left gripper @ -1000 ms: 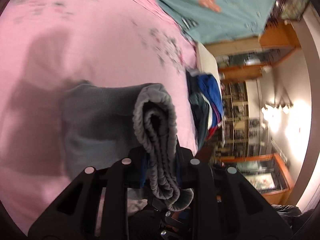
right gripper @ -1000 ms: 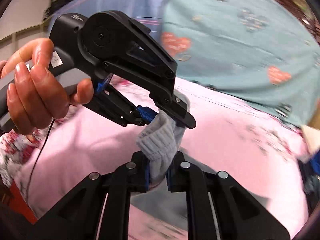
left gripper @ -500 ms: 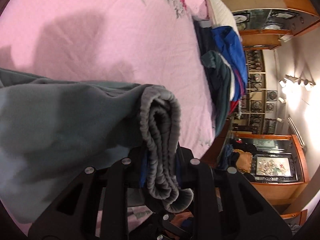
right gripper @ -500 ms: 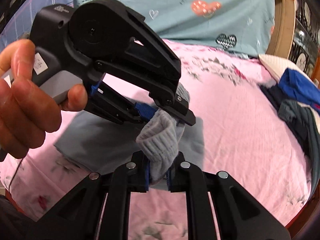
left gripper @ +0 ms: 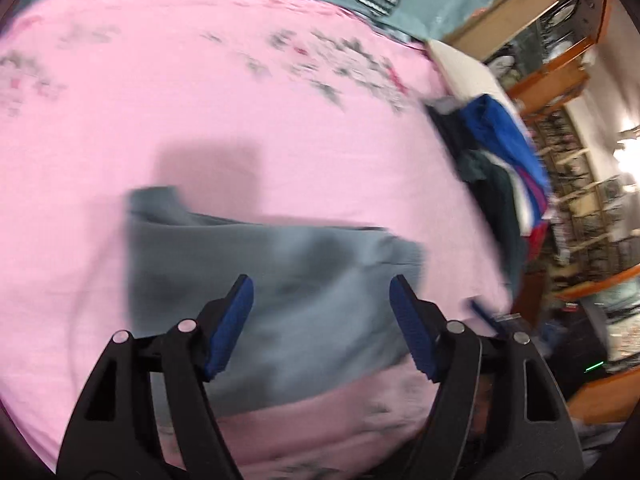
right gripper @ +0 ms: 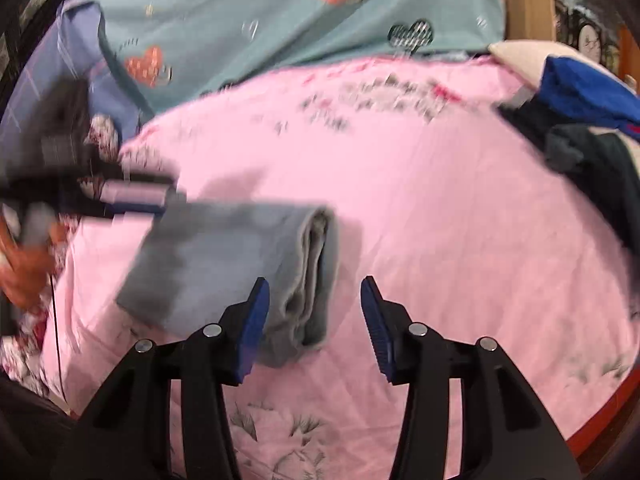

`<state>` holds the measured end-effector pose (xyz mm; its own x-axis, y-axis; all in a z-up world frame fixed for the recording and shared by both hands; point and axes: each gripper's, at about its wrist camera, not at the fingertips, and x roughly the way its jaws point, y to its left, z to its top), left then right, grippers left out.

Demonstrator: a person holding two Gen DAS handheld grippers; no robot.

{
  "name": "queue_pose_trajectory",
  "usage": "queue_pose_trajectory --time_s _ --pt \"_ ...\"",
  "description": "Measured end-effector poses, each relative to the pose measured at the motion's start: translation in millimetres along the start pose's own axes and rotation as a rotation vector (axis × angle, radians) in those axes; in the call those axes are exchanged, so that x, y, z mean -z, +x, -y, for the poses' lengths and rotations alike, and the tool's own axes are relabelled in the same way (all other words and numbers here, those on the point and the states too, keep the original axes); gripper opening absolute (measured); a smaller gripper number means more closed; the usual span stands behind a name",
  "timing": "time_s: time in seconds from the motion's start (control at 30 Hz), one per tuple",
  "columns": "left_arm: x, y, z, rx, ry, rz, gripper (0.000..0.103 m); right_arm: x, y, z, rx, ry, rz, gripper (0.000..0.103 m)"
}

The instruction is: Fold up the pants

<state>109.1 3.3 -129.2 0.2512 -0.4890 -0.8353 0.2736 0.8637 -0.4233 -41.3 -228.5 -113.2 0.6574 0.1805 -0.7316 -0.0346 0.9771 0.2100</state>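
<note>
Left gripper (left gripper: 322, 326): jaws spread wide, nothing between the blue pads (left gripper: 230, 326). The grey pants (left gripper: 280, 300) lie folded on the pink bedsheet (left gripper: 240, 112) directly ahead of and beneath this gripper, the fabric filling the gap between the fingers in view but clear of both pads. The picture is motion-blurred.

Right gripper (right gripper: 314, 326): jaws likewise parted wide and empty. In this view the pants (right gripper: 240, 264) lie ahead and to the left of the gripper; their layered folded edge sits just in front of the left finger and reaches partly into the gap. Contact with the pad cannot be confirmed. The bundle rests flat on the bedsheet (right gripper: 440, 220).

The left gripper (right gripper: 80, 184) appears blurred at the far left of the right wrist view, at the pants' far corner.

Beyond both grippers: a teal heart-print cover (right gripper: 280, 12). To the right: a pile of dark and blue clothing (left gripper: 504, 168), well apart from the pants.
</note>
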Motion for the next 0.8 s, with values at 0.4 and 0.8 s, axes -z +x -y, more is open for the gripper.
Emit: queue_pose_trajectory --time_s 0.4,0.8 --pt "60.7 18.5 -31.9 -0.155 0.006 0.006 0.072 -46.1 42.6 -48.7 -0.134 -0.088 -0.012 0.048" --pt "84.2 -16.4 -53.3 -0.181 -0.033 0.071 0.075 -47.0 62.9 -17.1 -0.214 0.027 -0.15 0.04"
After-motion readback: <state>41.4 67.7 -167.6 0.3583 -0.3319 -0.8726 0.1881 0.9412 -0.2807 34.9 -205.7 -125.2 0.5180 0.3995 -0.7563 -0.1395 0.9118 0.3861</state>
